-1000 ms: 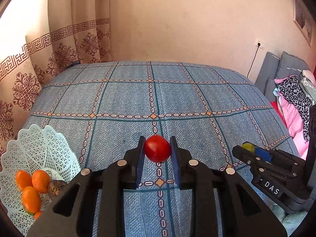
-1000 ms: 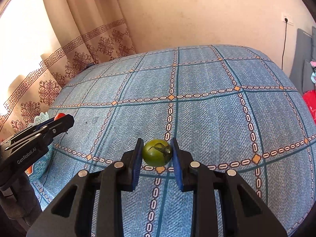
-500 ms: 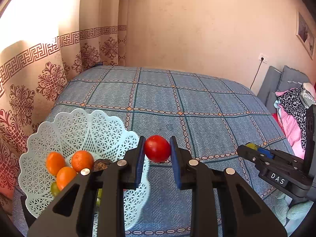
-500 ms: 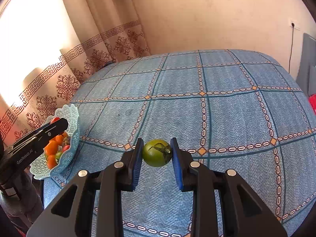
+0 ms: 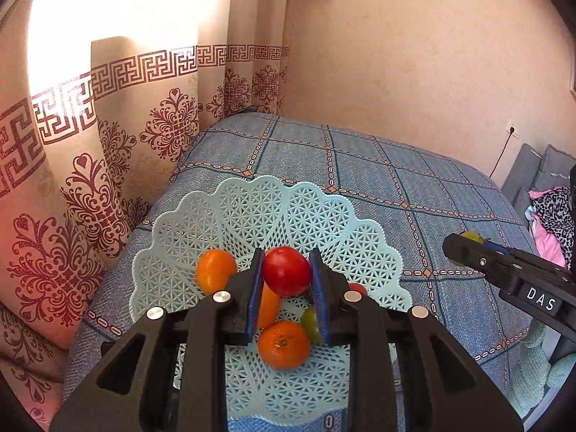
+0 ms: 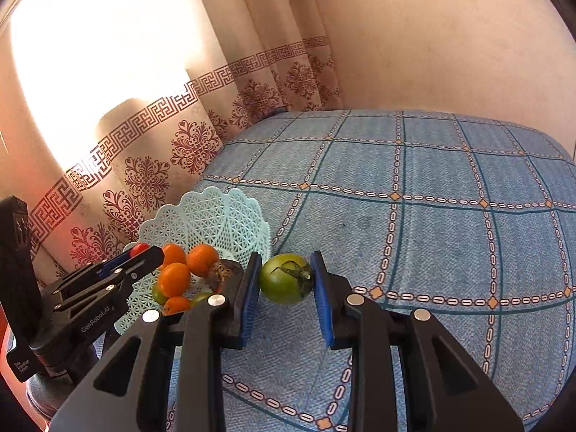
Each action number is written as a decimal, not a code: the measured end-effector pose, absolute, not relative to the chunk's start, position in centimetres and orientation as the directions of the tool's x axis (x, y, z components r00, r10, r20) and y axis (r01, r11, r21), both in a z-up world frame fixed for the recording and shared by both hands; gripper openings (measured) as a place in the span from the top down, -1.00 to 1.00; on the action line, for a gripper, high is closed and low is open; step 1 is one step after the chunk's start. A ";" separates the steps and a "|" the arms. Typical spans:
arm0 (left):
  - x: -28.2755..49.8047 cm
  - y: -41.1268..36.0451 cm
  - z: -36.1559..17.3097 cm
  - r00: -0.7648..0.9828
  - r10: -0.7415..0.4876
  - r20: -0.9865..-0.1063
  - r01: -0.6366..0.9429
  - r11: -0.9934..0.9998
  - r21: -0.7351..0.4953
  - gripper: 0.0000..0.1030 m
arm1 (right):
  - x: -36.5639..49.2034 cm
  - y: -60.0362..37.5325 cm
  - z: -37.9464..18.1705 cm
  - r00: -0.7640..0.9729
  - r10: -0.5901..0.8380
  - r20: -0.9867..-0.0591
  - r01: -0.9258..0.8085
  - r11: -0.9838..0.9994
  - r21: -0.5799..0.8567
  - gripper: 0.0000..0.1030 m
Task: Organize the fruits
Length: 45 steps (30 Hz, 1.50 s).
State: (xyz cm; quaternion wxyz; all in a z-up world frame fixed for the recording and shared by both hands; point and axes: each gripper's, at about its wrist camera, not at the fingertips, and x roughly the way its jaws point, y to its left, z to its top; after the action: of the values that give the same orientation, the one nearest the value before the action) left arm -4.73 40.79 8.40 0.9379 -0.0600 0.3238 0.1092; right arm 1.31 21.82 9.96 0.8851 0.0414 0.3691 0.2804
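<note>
A: So where is the red tomato (image 5: 286,270) against the left gripper (image 5: 286,280)?

B: Pinched between its two blue pads (image 5: 255,298), which press on it from 9 and 3 o'clock. It hangs over the pale blue lattice basket (image 5: 252,212), near the bowl's middle.

A: And the right gripper (image 6: 286,284)?

B: It clamps a green tomato (image 6: 286,278) the same way, stalk scar facing the camera. That one sits over the blue checked bedspread (image 6: 450,194), with the basket at its 9 o'clock, just beside the left pad.

A: What lies in the basket?

B: Oranges (image 5: 284,344), one at 6 o'clock under the red tomato, another at 9 o'clock, and a third half behind the left pad. From the right wrist a dark, rough-skinned fruit (image 6: 223,271) shows by the oranges; I cannot tell what it is.

A: Anything else hard to read?

B: A greenish fruit (image 5: 310,320) and a bit of something red (image 5: 357,288) peek out past the right pad, mostly covered. The basket's near rim is cut off by the gripper body. The curtain (image 5: 108,165) at 10 o'clock is washed out by window glare
</note>
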 end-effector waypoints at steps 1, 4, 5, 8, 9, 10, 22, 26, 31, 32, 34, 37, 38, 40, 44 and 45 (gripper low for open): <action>-4.9 41.1 8.4 0.766 0.165 -0.621 -0.246 0.968 -0.045 0.51 | 1.3 22.5 10.1 0.566 0.532 -0.630 -0.474 0.835 0.279 0.45; -5.2 41.9 8.2 0.765 0.152 -0.626 -0.244 0.968 -0.063 0.50 | 1.2 24.5 10.4 0.557 0.541 -0.630 -0.494 0.826 0.271 0.45; -5.1 42.3 8.1 0.763 0.140 -0.630 -0.240 0.968 -0.075 0.47 | 1.2 25.0 10.5 0.555 0.543 -0.630 -0.499 0.823 0.269 0.45; -5.3 42.9 8.0 0.761 0.100 -0.641 -0.229 0.966 -0.121 -0.27 | 1.3 26.7 10.7 0.553 0.542 -0.633 -0.509 0.821 0.259 0.43; -5.5 43.2 8.2 0.769 0.104 -0.631 -0.237 0.963 -0.129 -0.30 | 1.3 27.1 10.8 0.555 0.542 -0.632 -0.511 0.821 0.255 0.43; -5.6 43.5 8.3 0.771 0.113 -0.626 -0.243 0.962 -0.126 -0.30 | 1.3 27.4 10.8 0.558 0.540 -0.630 -0.512 0.821 0.250 0.43; -7.4 45.8 10.1 0.790 0.198 -0.580 -0.311 0.945 -0.102 -0.71 | 0.7 28.0 9.9 0.582 0.516 -0.629 -0.481 0.842 0.246 0.06; -7.7 45.7 10.3 0.791 0.239 -0.563 -0.330 0.942 -0.064 -0.85 | -0.1 26.7 9.7 0.596 0.514 -0.617 -0.468 0.847 0.254 -0.27; -8.3 44.9 10.3 0.784 0.278 -0.554 -0.348 0.937 -0.022 -0.93 | -1.3 25.7 9.5 0.602 0.518 -0.607 -0.481 0.843 0.241 -0.57; -8.4 44.8 10.3 0.783 0.283 -0.554 -0.349 0.937 -0.015 -0.94 | -1.7 25.5 9.4 0.606 0.517 -0.605 -0.487 0.842 0.232 -0.65; -8.6 44.4 10.2 0.776 0.300 -0.555 -0.359 0.933 0.003 -0.94 | -2.4 25.4 9.3 0.614 0.513 -0.600 -0.499 0.841 0.209 -0.69; -9.0 43.8 9.9 0.764 0.324 -0.558 -0.374 0.927 0.027 -0.94 | -3.3 25.2 9.0 0.613 0.514 -0.600 -0.515 0.836 0.190 -0.79; -9.1 43.7 9.8 0.760 0.333 -0.559 -0.379 0.925 0.035 -0.94 | -3.6 25.1 8.9 0.612 0.512 -0.603 -0.517 0.836 0.184 -0.80; -9.5 43.3 9.5 0.751 0.352 -0.559 -0.390 0.919 0.055 -0.94 | -4.0 25.0 8.5 0.611 0.507 -0.608 -0.519 0.836 0.177 -0.81; -10.5 42.2 9.1 0.731 0.419 -0.538 -0.423 0.898 0.125 -0.94 | -4.6 25.1 7.6 0.610 0.490 -0.622 -0.524 0.839 0.147 -0.81; -10.8 42.0 9.0 0.727 0.435 -0.532 -0.429 0.892 0.143 -0.94 | -4.7 25.0 7.4 0.613 0.486 -0.623 -0.523 0.840 0.141 -0.81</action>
State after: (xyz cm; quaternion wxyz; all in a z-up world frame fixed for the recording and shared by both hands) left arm -10.75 41.96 8.99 0.9291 0.0048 0.2874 0.2326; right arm -4.72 25.02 7.41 0.8976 -0.0276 0.3384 0.2811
